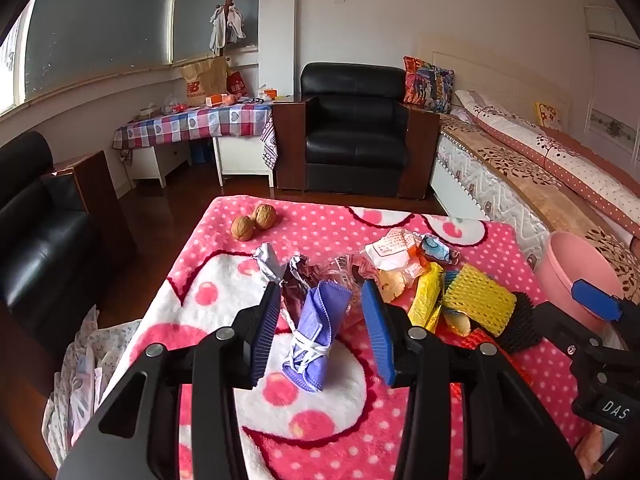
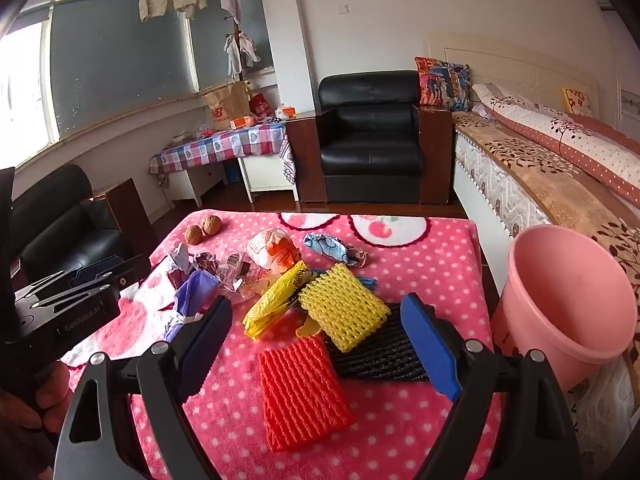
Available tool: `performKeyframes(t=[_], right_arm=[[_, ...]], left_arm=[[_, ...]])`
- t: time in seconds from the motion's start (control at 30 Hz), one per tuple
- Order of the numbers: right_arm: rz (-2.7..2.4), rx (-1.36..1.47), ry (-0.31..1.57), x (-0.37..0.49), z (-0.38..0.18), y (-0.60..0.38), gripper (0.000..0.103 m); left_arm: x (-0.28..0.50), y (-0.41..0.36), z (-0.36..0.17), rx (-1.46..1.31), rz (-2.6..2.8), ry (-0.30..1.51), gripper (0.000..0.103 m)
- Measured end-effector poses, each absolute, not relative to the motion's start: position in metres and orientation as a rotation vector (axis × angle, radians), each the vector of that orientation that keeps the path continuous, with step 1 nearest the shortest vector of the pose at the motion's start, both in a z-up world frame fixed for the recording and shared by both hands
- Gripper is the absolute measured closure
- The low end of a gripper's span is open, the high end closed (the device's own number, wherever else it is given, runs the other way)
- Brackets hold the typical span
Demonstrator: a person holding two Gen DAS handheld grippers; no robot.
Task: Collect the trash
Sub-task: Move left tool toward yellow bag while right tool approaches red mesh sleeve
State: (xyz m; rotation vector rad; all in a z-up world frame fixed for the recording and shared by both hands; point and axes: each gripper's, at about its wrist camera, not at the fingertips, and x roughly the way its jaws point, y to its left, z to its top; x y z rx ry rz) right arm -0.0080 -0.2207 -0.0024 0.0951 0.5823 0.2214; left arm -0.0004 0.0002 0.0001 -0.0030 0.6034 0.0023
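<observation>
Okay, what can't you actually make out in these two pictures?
- Pink bin: the inside bottom is hidden by its own wall in the right wrist view; the left wrist view crops it behind the right gripper.
- Black foam net: partly covered by the yellow foam net.
- Wrapper print: too small.

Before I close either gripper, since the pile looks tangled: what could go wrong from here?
1. The purple face mask sits between the open left gripper pads, touching crumpled wrappers; a grasp might drag those along.
2. The foam nets overlap: yellow net on black net, beside the red net. The open right gripper may take several at once.
3. The pink bin stands off the table's edge, so dropped pieces could miss it.
</observation>
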Motion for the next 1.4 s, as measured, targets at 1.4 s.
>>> performKeyframes(t=[1.4], right_arm=[[0.212, 0.110, 0.588, -0.011, -0.008, -0.227, 0.023]], left_arm=[[-0.002, -0.012, 0.004, 0.001, -0.031, 0.586, 0.060]])
